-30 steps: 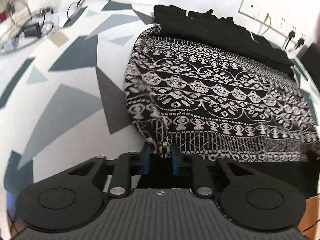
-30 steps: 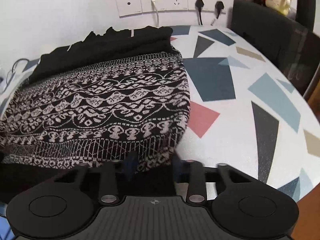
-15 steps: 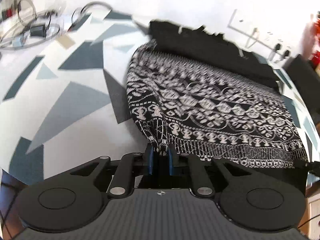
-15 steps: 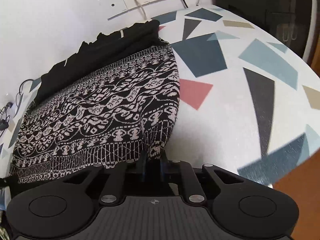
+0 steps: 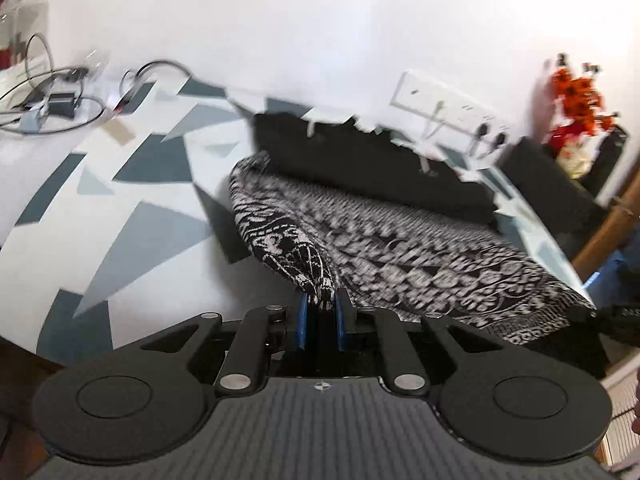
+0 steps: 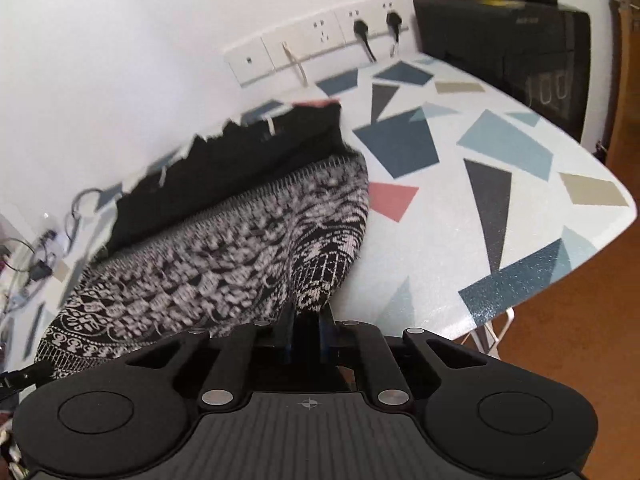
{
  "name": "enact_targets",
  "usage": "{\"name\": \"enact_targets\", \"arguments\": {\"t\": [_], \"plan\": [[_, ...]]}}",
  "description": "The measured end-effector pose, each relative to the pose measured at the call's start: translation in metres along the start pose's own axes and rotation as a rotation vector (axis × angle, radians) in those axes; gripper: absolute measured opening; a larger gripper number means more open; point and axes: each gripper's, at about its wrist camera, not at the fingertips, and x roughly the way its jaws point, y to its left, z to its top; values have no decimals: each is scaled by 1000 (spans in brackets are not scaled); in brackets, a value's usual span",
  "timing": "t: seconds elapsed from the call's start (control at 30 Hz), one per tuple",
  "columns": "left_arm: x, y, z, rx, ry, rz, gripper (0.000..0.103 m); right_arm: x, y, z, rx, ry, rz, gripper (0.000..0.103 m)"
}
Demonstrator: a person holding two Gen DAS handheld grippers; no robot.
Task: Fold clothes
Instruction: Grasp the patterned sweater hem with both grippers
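A black-and-white patterned knit garment (image 5: pixel 420 256) lies across the table, its far part plain black (image 5: pixel 360 160). My left gripper (image 5: pixel 320 300) is shut on the garment's near left corner, and the cloth rises in a tent from the table to its blue pads. In the right wrist view the same patterned garment (image 6: pixel 224 264) fills the left half. My right gripper (image 6: pixel 306 314) is shut on its near right corner, which is lifted off the table. The hem between the two corners hangs stretched and blurred.
The table (image 6: pixel 500 208) has a white top with grey, blue and red shapes. Cables and a small box (image 5: pixel 56 104) lie at its far left. Wall sockets (image 6: pixel 320 40) with plugs run behind. A black appliance (image 6: pixel 520 40) stands at the far right corner.
Both grippers closed fully on the garment's near corners and rose, pulling the near hem up off the table. Both views now look from higher and farther back.
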Motion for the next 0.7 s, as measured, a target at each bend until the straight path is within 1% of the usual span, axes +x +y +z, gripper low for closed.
{"name": "enact_targets", "arguments": {"t": [0.07,0.23,0.37,0.5,0.63,0.7], "plan": [[-7,4,1,-18,-1,-31,14,-13,2,-3,22,-33,6,9],[-17,9,10,10,-21,-37,14,-35,5,-1,52,-83,-9,8],[-28,11,23,17,-51,-42,14,-53,13,2,84,-137,12,8],[-35,10,46,4,-73,-49,14,-62,18,21,148,-176,62,7],[-36,7,78,14,-127,-56,14,-64,27,49,205,-238,102,7],[-32,8,96,-5,-123,-65,14,-63,33,65,224,-254,122,7]]}}
